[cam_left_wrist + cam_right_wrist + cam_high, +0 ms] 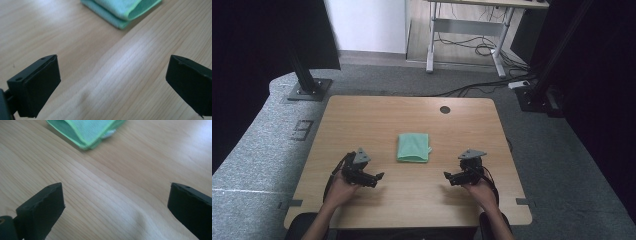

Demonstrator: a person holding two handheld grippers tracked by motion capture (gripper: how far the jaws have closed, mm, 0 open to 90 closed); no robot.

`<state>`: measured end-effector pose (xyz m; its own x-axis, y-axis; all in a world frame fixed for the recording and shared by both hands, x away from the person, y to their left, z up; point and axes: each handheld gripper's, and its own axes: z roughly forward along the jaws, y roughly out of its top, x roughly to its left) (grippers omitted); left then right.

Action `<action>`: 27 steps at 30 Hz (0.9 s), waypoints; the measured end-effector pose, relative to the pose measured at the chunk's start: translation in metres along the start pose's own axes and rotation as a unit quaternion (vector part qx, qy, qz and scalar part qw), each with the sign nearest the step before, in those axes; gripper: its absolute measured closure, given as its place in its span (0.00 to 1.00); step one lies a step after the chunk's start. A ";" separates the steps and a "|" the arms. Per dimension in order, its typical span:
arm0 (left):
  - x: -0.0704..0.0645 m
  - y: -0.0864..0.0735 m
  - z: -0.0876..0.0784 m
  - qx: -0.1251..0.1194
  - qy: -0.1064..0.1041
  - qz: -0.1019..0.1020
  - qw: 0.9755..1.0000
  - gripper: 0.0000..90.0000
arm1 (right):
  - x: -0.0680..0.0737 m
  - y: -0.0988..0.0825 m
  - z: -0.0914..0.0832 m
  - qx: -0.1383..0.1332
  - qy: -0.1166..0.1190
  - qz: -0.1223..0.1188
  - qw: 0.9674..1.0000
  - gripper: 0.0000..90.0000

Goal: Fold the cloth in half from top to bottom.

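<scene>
Apparently done — cloth (413, 147) lies folded on worktop (362, 120); left gripper (379, 176) and right gripper (447, 175) jaws apart, empty.

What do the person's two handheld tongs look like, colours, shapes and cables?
Both the left tongs and the right tongs are black, each topped by a grey three-cornered plate. Dark cables trail back along the wrists. Close up, the jaws end in flat black rectangular pads with small screw holes. The forearms are bare, with no sleeves in view.
</scene>
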<state>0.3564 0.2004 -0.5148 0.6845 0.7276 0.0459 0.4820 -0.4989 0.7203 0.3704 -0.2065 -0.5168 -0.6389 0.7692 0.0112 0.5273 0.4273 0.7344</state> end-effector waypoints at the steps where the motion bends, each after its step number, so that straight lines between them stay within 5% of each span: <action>1: 0.000 -0.002 0.001 0.002 0.000 -0.004 1.000 0.00 | -0.001 -0.002 0.000 0.000 -0.001 0.002 1.000 0.00; 14: 0.004 -0.025 0.009 0.028 -0.001 -0.018 0.999 0.00 | -0.004 -0.024 0.017 0.021 -0.009 0.010 1.000 0.00; 27: 0.006 -0.031 0.017 0.044 -0.008 -0.028 0.999 0.00 | -0.004 -0.030 0.024 0.022 -0.015 0.012 1.000 0.00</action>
<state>0.3551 0.2127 -0.5488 0.6640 0.7477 -0.0046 0.5655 -0.4981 0.6574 0.3705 -0.2112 -0.5554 -0.6084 0.7936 0.0076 0.5667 0.4277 0.7042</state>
